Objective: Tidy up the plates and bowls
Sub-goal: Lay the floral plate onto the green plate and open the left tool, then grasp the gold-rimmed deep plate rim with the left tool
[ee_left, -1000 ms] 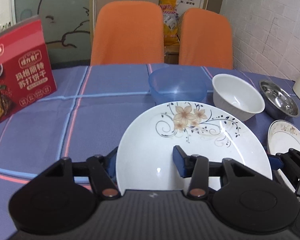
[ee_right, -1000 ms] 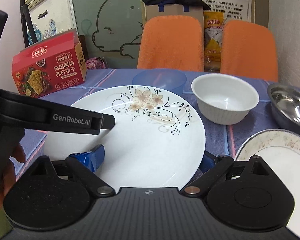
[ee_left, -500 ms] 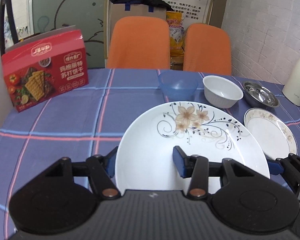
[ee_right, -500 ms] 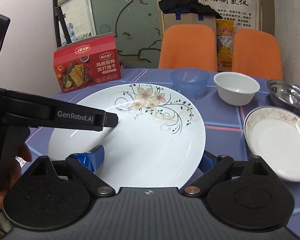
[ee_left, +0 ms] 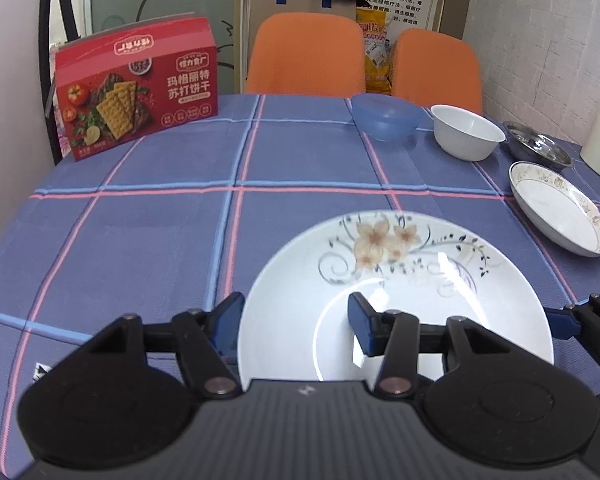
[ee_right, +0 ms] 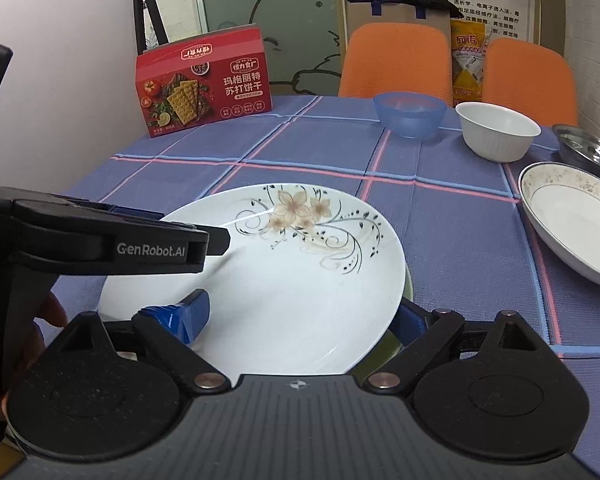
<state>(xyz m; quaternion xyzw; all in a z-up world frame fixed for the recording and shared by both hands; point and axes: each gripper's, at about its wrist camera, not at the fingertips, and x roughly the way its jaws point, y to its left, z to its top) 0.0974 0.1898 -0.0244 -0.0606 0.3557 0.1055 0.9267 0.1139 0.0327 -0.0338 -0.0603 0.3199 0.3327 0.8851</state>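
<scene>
Left wrist view: left tool (ee_left: 296, 318) clenched on the near rim of the floral plate (ee_left: 396, 276), one finger under, one on top. Over the last second the plate has come toward the near edge of the tabletop (ee_left: 140, 220); the bowls now sit far back. Right wrist view: right tool (ee_right: 300, 320) grasps the same plate's right rim; a greenish edge shows beneath it, so it looks lifted. Rimmed dish (ee_right: 572, 220) lies apart, right. Likely mid-carry to a stacking spot.
</scene>
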